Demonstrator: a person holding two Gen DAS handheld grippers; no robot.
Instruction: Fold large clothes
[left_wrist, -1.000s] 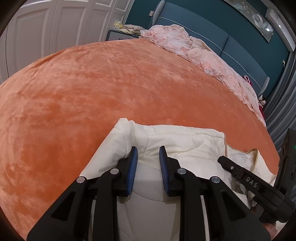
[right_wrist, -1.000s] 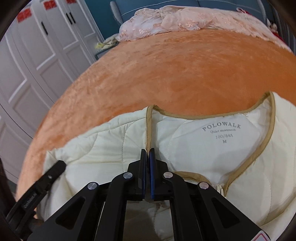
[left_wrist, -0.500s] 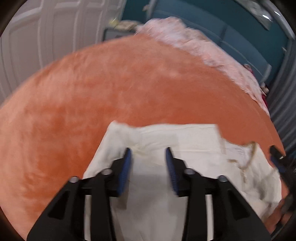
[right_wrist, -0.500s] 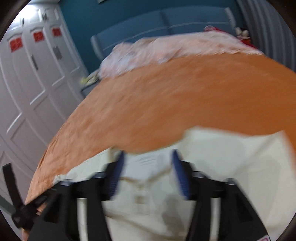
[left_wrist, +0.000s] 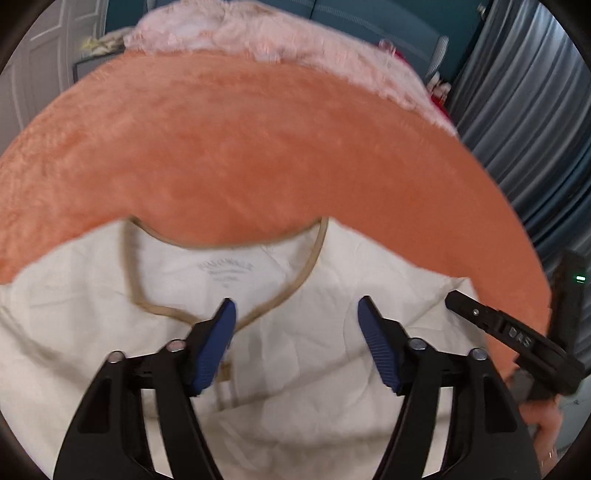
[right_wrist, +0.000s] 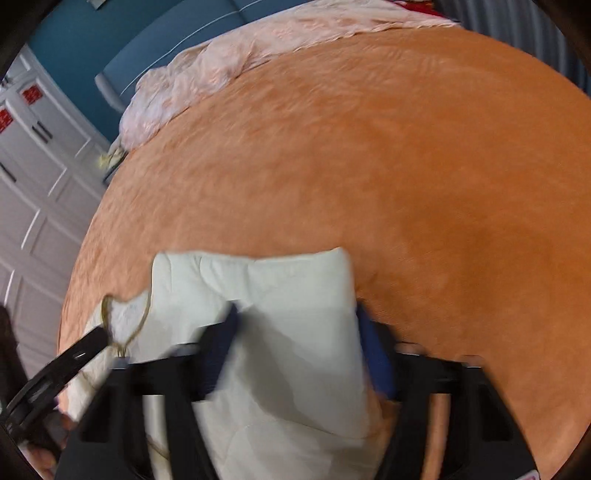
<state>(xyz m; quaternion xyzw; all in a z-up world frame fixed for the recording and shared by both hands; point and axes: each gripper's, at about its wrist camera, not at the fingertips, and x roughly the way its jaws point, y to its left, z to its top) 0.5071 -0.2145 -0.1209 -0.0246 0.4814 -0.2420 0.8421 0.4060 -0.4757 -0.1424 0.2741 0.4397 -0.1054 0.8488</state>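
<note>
A cream quilted jacket (left_wrist: 332, 295) with tan trim lies folded on the orange bedspread (left_wrist: 258, 140). Its collar and label face up in the left wrist view. My left gripper (left_wrist: 295, 314) is open and empty, hovering just above the jacket near the neckline. My right gripper (right_wrist: 295, 321) is open and empty over the jacket's right end (right_wrist: 280, 288); its blue pads straddle the folded edge. The right gripper's finger shows at the right in the left wrist view (left_wrist: 509, 332). The left gripper's finger shows at the left in the right wrist view (right_wrist: 74, 354). Both views are blurred by motion.
A pink floral blanket (left_wrist: 258, 33) lies heaped along the far side of the bed against a blue headboard (right_wrist: 155, 40). White wardrobe doors (right_wrist: 33, 177) stand at the left. Grey curtains (left_wrist: 524, 110) hang at the right. Orange bedspread stretches beyond the jacket.
The right gripper let go of the collar and opened wide. The left gripper opened wider. The left view swung right to the collar; the right gripper moved to the jacket's right end.
</note>
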